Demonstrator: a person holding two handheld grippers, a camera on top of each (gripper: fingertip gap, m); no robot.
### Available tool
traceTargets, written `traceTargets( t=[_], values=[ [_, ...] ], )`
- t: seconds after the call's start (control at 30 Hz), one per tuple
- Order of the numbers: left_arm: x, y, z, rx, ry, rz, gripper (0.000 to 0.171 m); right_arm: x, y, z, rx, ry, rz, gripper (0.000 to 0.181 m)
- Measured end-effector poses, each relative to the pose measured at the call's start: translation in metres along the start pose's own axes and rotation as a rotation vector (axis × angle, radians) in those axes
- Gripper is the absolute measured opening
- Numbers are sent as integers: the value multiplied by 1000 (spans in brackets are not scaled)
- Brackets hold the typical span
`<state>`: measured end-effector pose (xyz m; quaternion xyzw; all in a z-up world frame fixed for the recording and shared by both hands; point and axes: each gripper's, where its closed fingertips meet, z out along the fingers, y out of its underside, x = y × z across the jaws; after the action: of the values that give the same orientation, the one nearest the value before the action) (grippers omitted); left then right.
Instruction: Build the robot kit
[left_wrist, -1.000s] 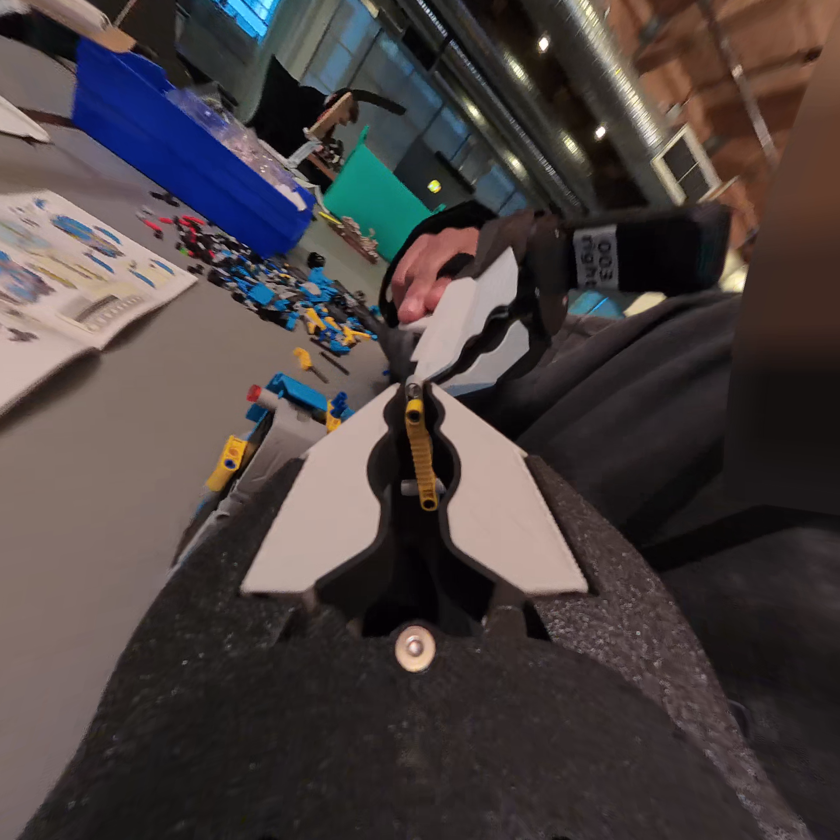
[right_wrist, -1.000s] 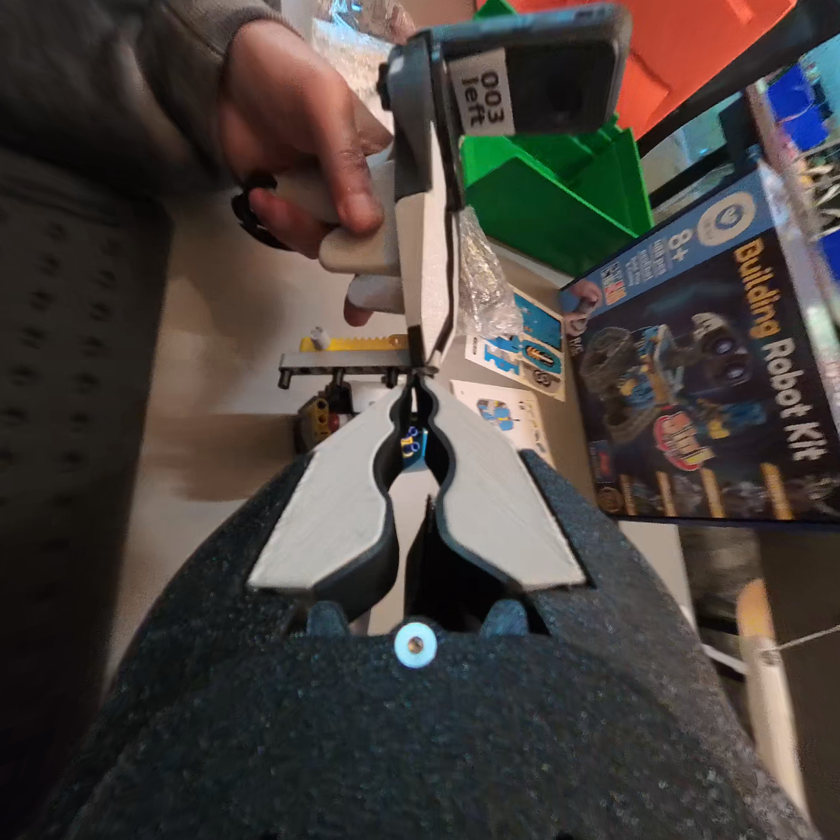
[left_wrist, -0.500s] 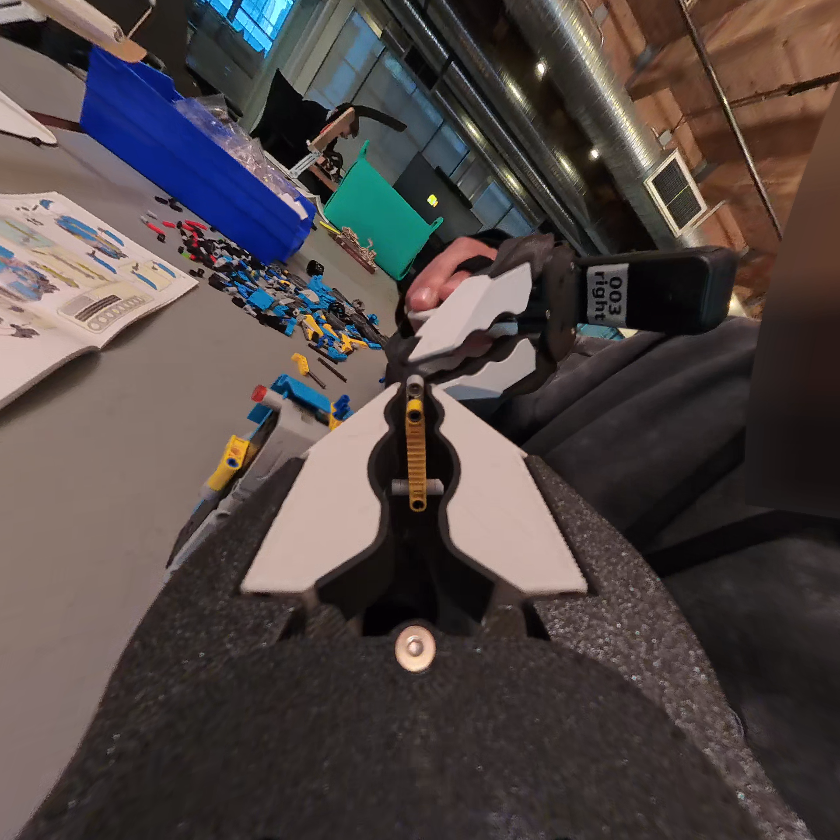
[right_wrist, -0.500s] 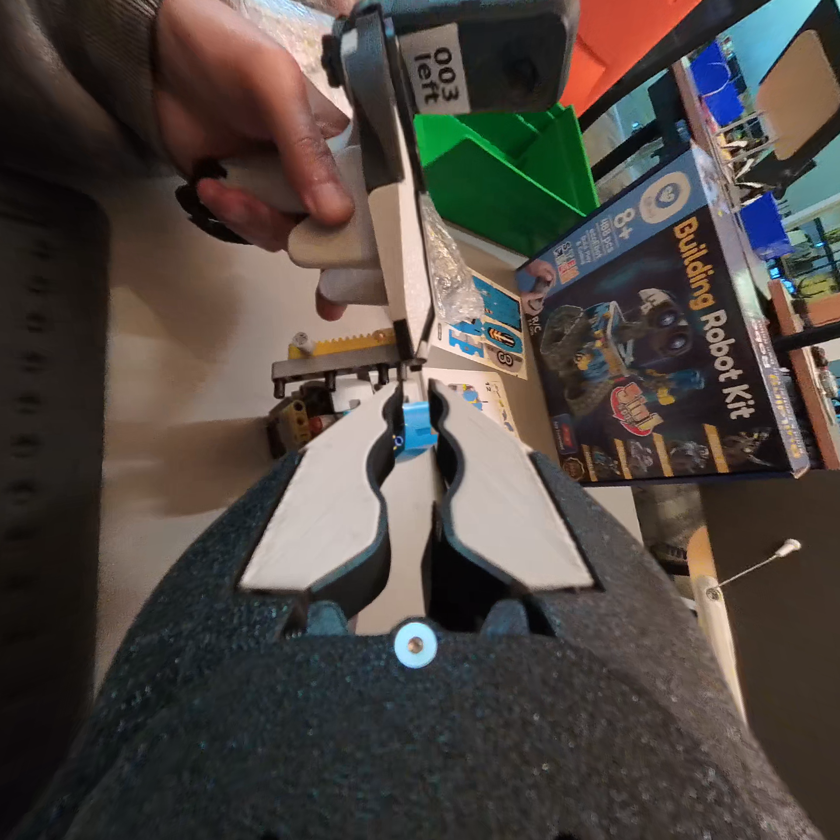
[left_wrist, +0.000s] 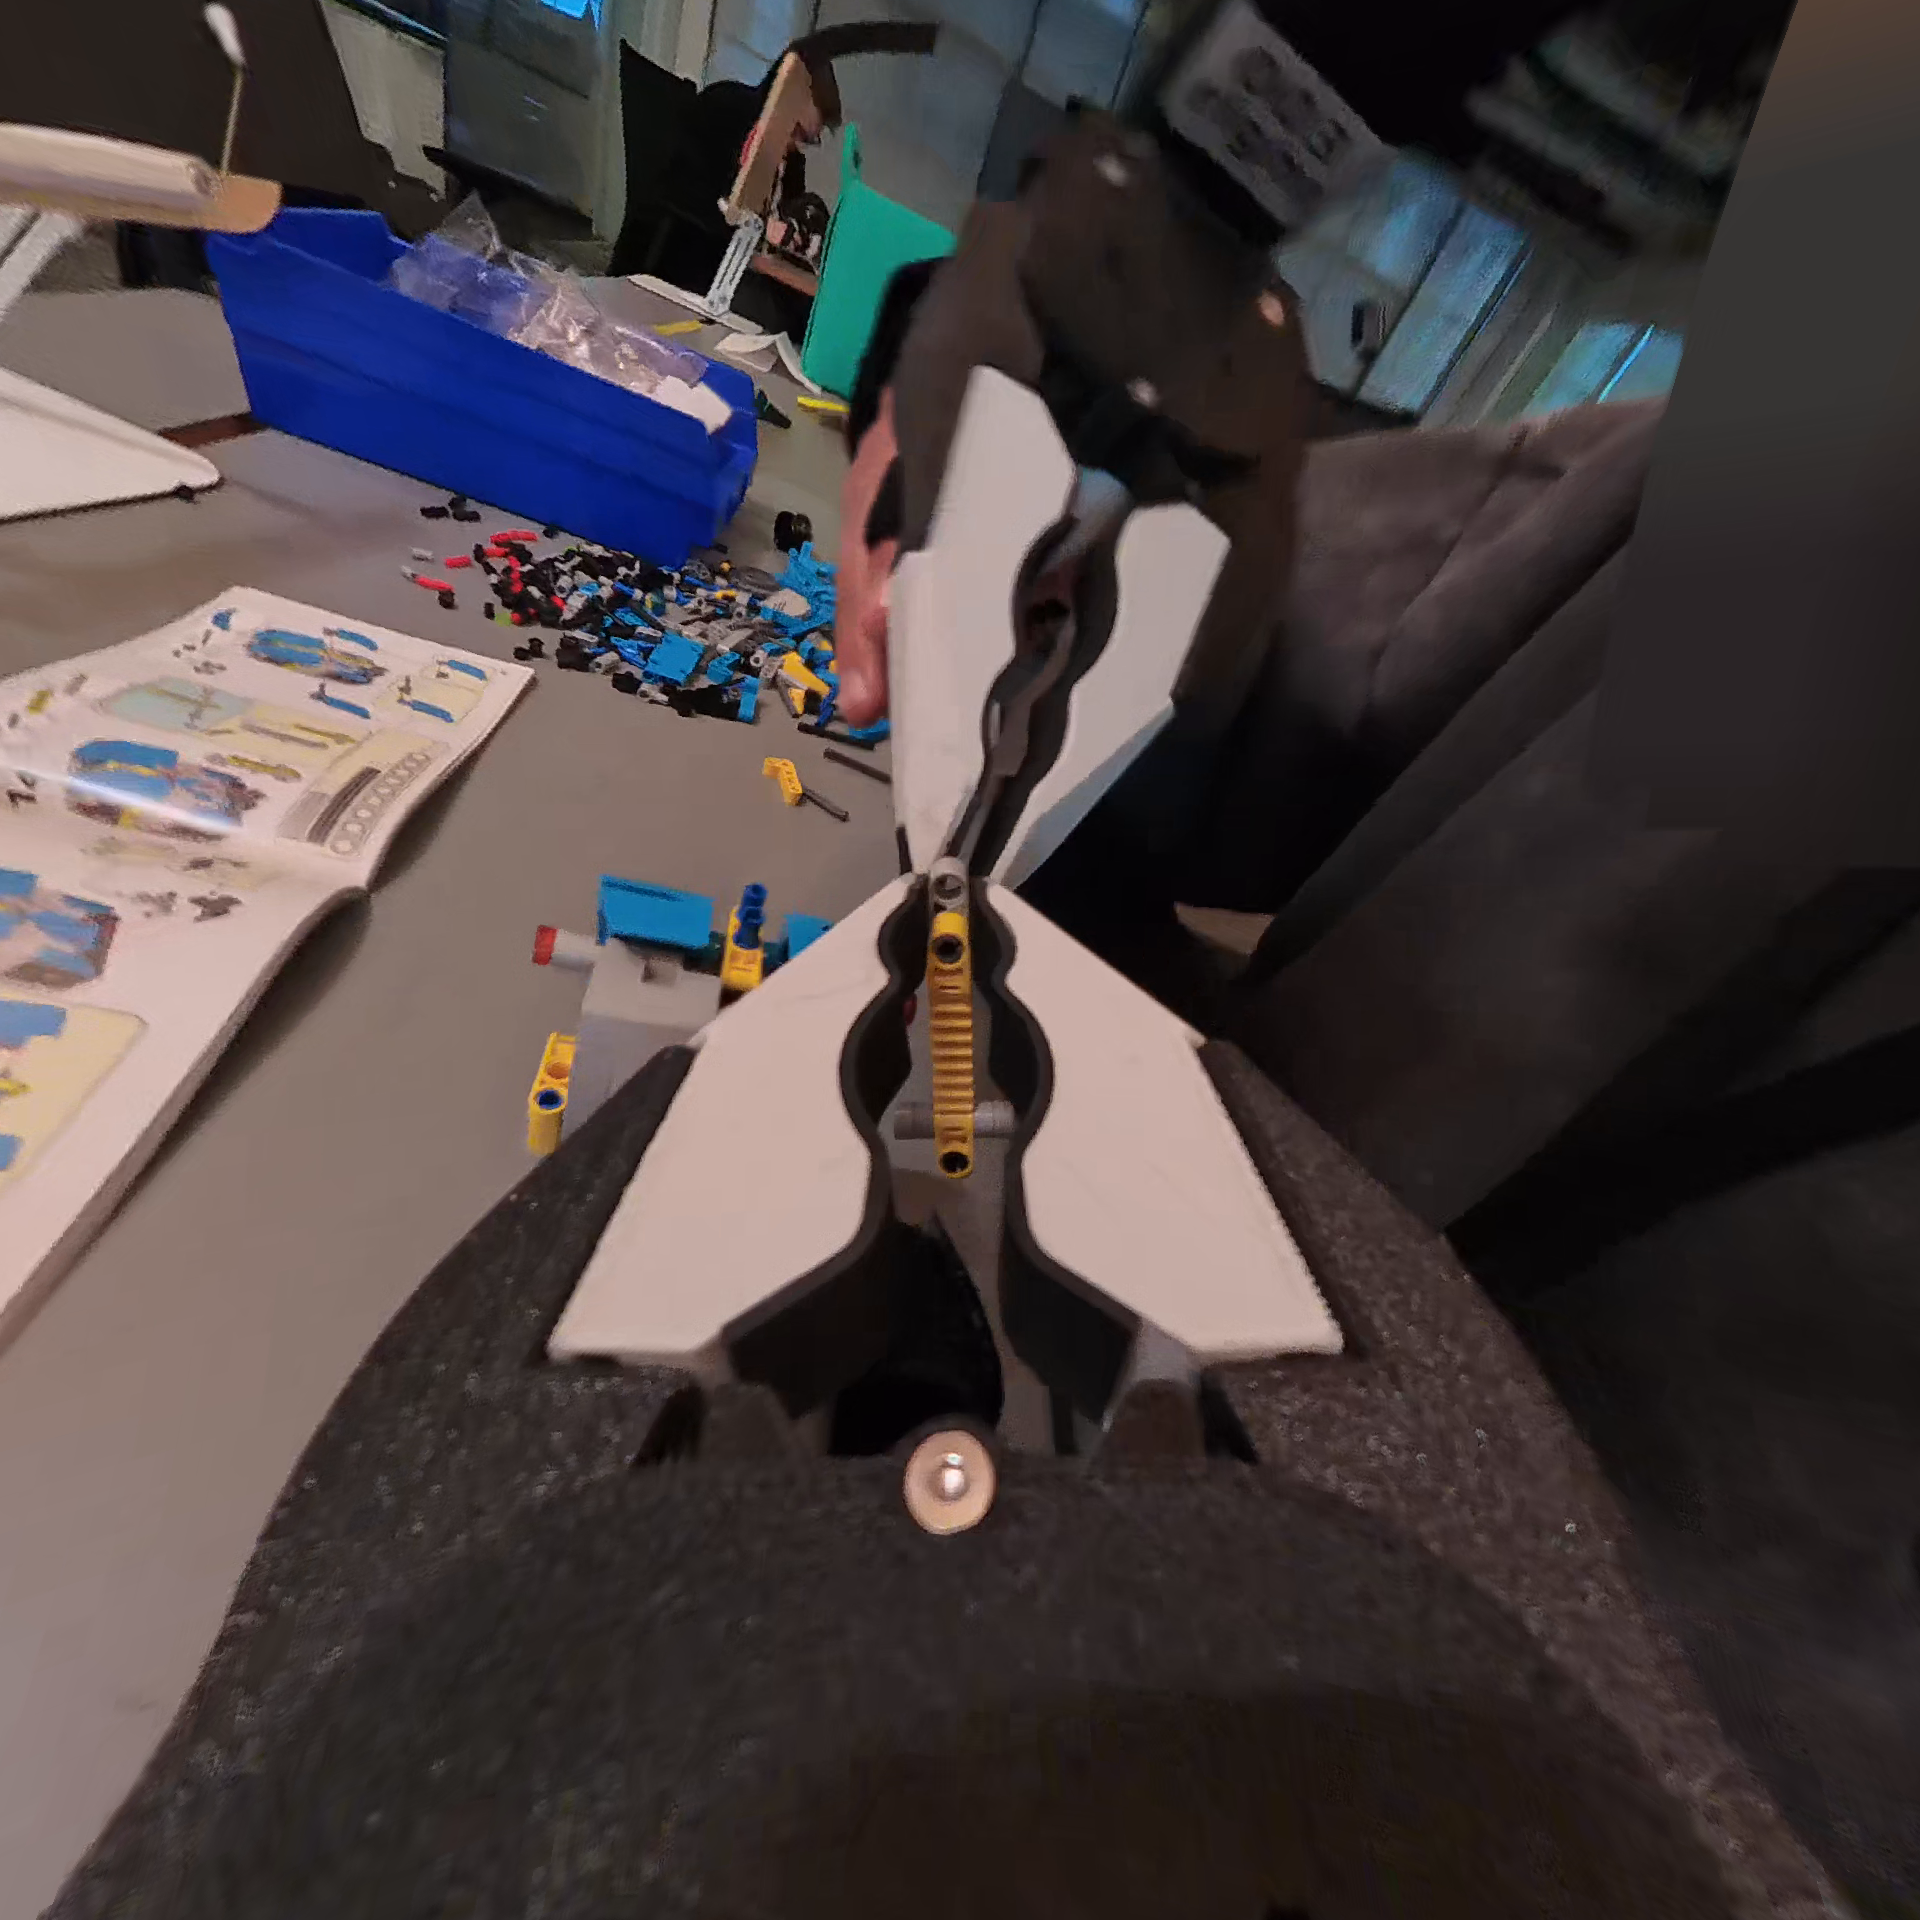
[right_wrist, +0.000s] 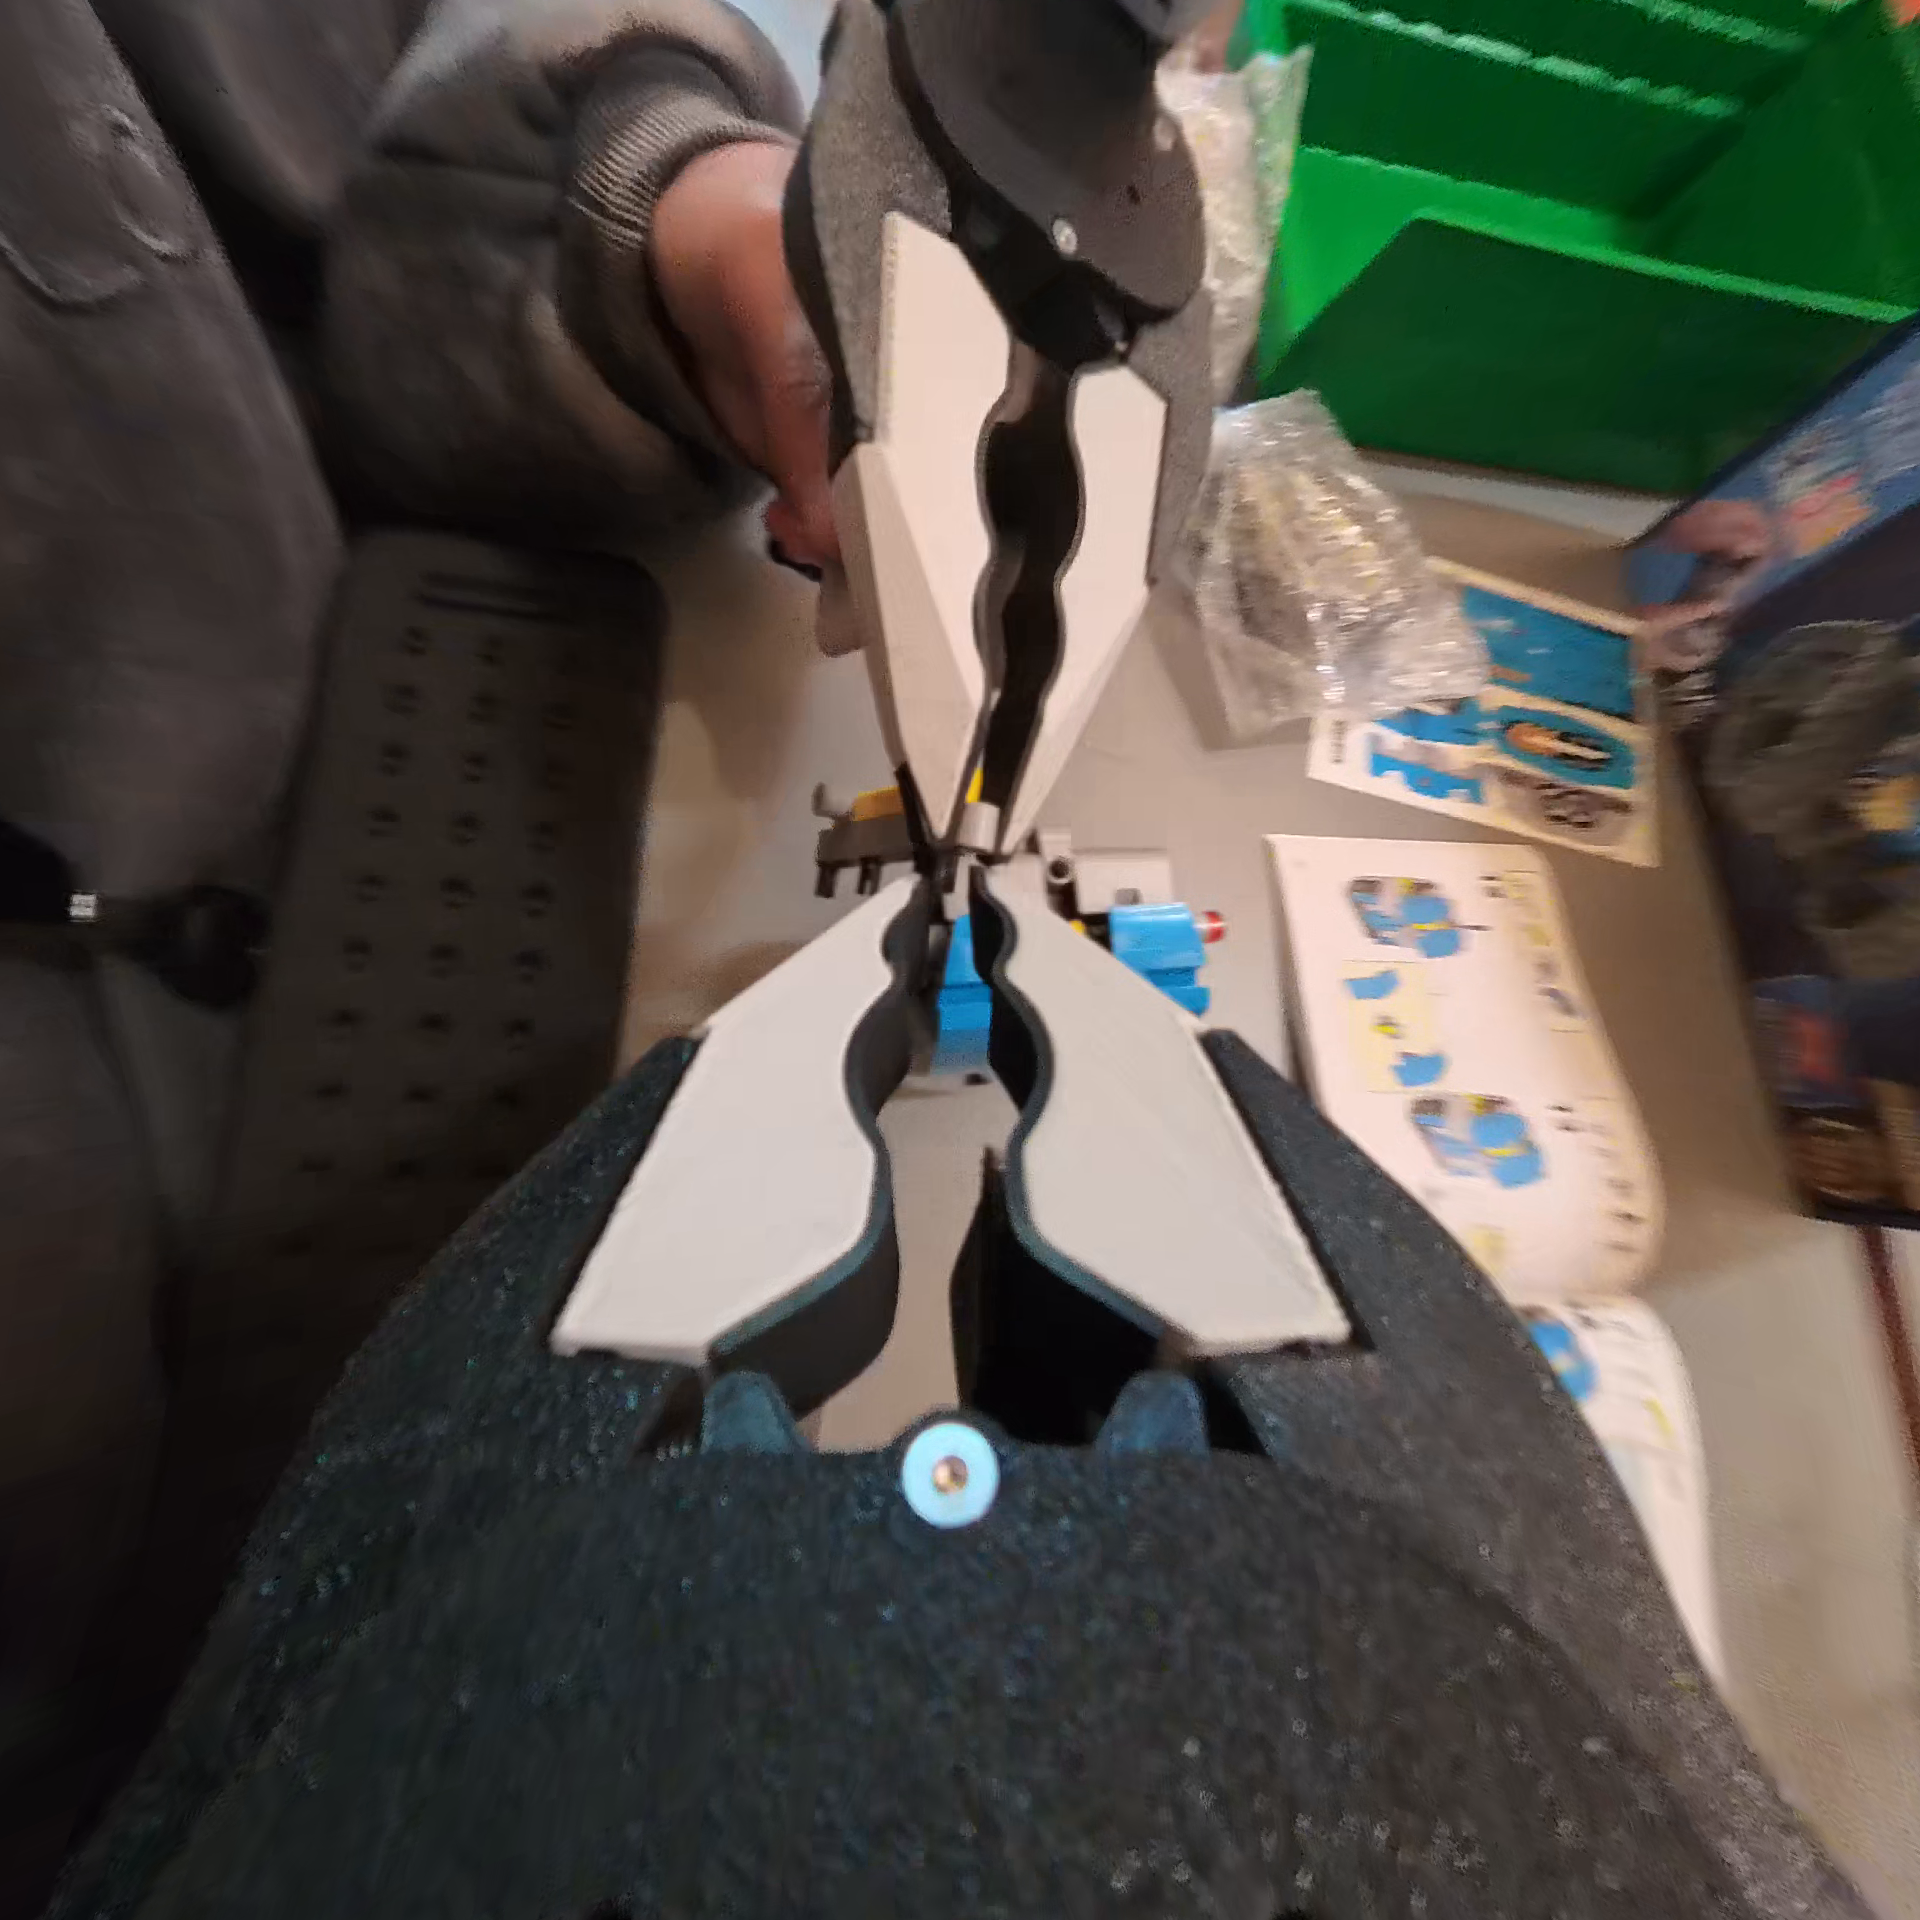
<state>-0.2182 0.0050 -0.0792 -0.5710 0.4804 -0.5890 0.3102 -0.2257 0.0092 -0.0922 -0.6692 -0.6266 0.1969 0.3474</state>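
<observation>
My left gripper (left_wrist: 948, 883) is shut on a yellow toothed rack (left_wrist: 948, 1039) joined to a grey beam, held above the table. In the right wrist view this assembly (right_wrist: 857, 831) shows as a dark grey beam with pins and a yellow strip. My right gripper (right_wrist: 948, 891) meets the left gripper (right_wrist: 966, 831) tip to tip. Its jaws are nearly together on a small black pin (right_wrist: 940, 883) at the grey end piece (left_wrist: 948, 885) of the assembly. In the left wrist view the right gripper (left_wrist: 966, 831) comes down from above, held by a hand (left_wrist: 862, 623).
On the grey table lie a partly built blue, grey and yellow model (left_wrist: 644, 966), a pile of small parts (left_wrist: 675, 644), a blue bin (left_wrist: 468, 405) and an open instruction booklet (left_wrist: 208, 748). Green bins (right_wrist: 1558, 260), a plastic bag (right_wrist: 1320, 582) and a kit box (right_wrist: 1818, 727) stand to the right. Only a small space, under 4 cm, lies between the two pairs of fingers.
Both grippers have turned. The right gripper, which came in from the side, now points down onto the left gripper's tip. The left gripper still holds the yellow rack.
</observation>
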Motion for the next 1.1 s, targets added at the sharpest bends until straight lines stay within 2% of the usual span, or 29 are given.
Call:
traceTargets(
  t=[0.13, 0.17, 0.33, 0.43, 0.5, 0.6, 0.63, 0.67, 0.8, 0.87, 0.93, 0.97, 1.03, 1.1],
  values=[
    [7, 5, 4, -48, -26, 113, 7, -14, 0, -3, 28, -183, 78, 11],
    [8, 6, 5, -52, -33, 131, 6, -13, 1, -2, 26, -181, 76, 4],
    [15, 8, 7, -69, -65, 295, 6, -18, 1, -4, 13, -213, 69, 3],
    [25, 9, 8, -78, -97, 490, 7, -26, -2, -7, 71, -334, 202, 2],
    [35, 8, 9, -66, -97, 587, 7, -35, -7, -13, 143, -483, 333, 2],
    [46, 7, 9, -54, -70, 631, 7, -43, -13, -18, 228, -618, 445, 2],
    [46, 6, 9, -51, -68, 623, 7, -44, -14, -19, 245, -636, 467, 3],
    [41, 5, 8, -56, -85, 607, 7, -41, -13, -18, 255, -588, 443, 3],
    [31, 0, 5, -26, -68, 457, 7, -27, -14, -17, 286, -279, 214, 6],
    [31, -9, 2, 38, -23, 332, 7, -21, -12, -16, 273, -133, 144, 24],
    [32, -22, -3, 151, 62, 156, 6, -19, -4, -10, 228, -46, 150, 38],
    [32, -27, -4, 198, 110, 72, 6, -22, -8, -8, 261, -43, 186, 36],
    [29, -28, -4, 251, 162, -41, 5, -24, -22, -14, 406, -52, 280, 16],
    [29, -25, 0, 269, 188, -92, 6, -17, -29, -20, 518, -54, 387, 13]
  ],
)
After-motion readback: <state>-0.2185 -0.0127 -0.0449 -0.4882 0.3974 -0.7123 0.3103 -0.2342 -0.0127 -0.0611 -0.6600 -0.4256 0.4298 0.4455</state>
